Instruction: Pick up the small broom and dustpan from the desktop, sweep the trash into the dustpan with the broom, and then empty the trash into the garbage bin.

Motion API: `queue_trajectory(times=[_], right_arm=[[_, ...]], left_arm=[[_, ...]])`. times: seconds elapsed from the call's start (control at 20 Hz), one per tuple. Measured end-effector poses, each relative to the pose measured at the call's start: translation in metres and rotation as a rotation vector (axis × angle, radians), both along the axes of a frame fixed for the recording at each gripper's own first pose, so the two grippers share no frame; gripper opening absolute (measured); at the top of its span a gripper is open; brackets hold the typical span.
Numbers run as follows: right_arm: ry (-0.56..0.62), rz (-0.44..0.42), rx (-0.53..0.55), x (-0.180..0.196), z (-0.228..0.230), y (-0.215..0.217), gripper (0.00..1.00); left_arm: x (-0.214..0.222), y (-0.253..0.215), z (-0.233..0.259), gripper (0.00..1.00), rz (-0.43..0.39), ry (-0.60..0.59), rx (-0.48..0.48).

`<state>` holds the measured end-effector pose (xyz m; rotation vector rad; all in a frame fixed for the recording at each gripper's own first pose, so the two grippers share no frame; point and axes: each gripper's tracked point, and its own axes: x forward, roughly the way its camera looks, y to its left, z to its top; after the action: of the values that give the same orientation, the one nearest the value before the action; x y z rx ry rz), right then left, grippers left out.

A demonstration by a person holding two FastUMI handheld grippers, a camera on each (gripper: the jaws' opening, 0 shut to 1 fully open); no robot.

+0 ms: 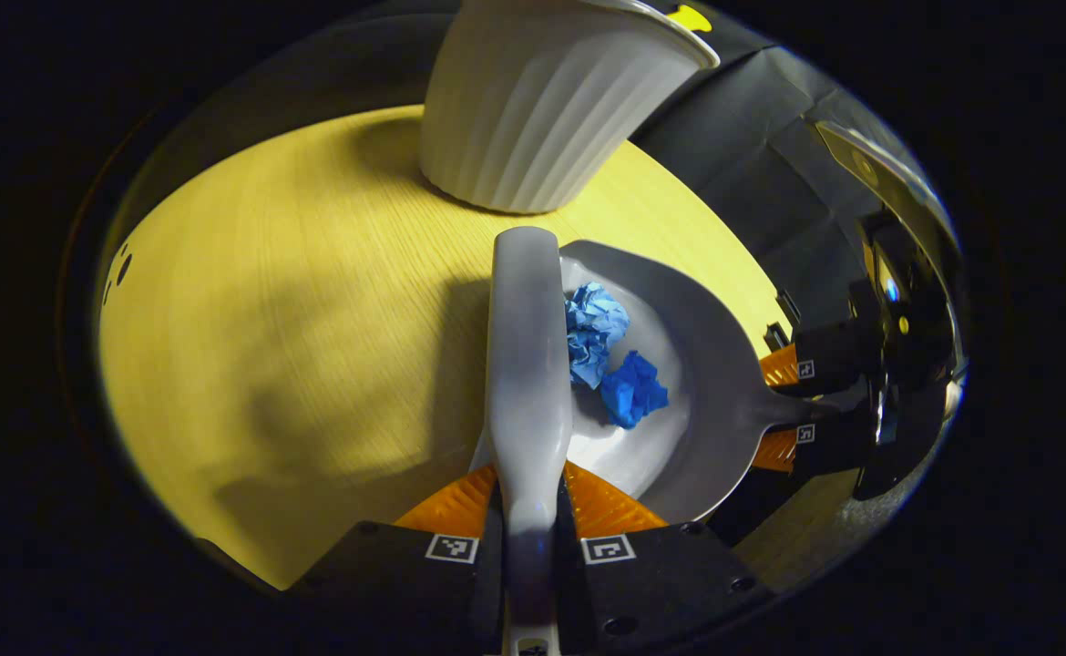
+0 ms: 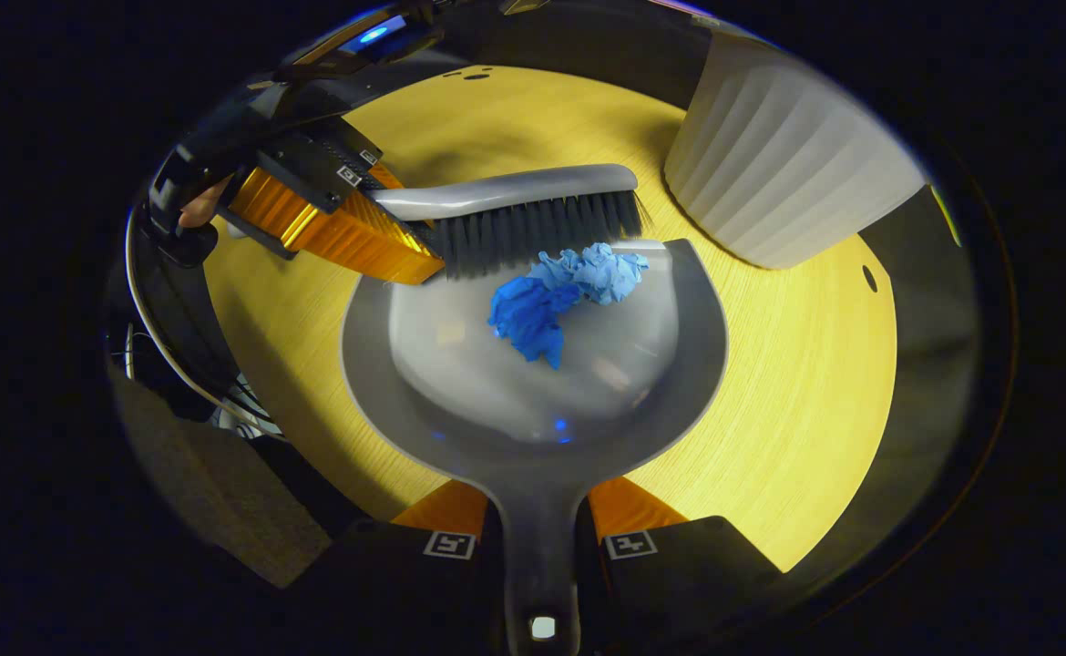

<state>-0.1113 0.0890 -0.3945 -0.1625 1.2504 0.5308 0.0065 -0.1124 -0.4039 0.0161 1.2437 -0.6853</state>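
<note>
One broom [image 2: 506, 196], one dustpan [image 2: 533, 383], two blue paper wads [image 2: 556, 296], one white ribbed bin [image 2: 784, 169] at two o'clock, two grippers [image 2: 538, 524].

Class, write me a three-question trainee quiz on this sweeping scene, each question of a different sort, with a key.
1. True or false: the blue paper scraps lie inside the dustpan.
2. Which tool does the left hand-held gripper hold? A broom B dustpan C bin
3. Fill in: the white ribbed garbage bin stands on the ____ desktop.

Key: 1 true; 2 A; 3 yellow. The right hand-held gripper holds the dustpan handle.
</note>
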Motion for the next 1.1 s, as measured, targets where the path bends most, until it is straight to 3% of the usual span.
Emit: queue_trajectory(times=[0.3,0.6,0.9,1.0,1.05,1.1], right_arm=[[-0.024,-0.045,0.014,-0.001,0.004,0.002,0.37],[-0.025,-0.146,0.043,0.000,0.009,0.006,0.37],[-0.026,-0.265,0.020,0.000,0.018,0.006,0.37],[-0.025,-0.311,-0.012,0.000,0.021,0.002,0.36],[-0.027,-0.334,-0.029,0.002,0.023,0.003,0.36],[-0.033,-0.360,-0.034,0.006,0.024,0.006,0.37]], left_arm=[[0.027,0.040,0.016,0.27,0.145,-0.113,0.037],[0.022,0.111,-0.005,0.27,0.244,-0.131,0.095],[0.007,0.125,-0.015,0.29,0.270,-0.116,0.119],[0.003,0.126,-0.020,0.24,0.267,-0.112,0.121],[0.001,0.126,-0.022,0.30,0.266,-0.111,0.121],[0.000,0.126,-0.022,0.27,0.264,-0.110,0.121]])
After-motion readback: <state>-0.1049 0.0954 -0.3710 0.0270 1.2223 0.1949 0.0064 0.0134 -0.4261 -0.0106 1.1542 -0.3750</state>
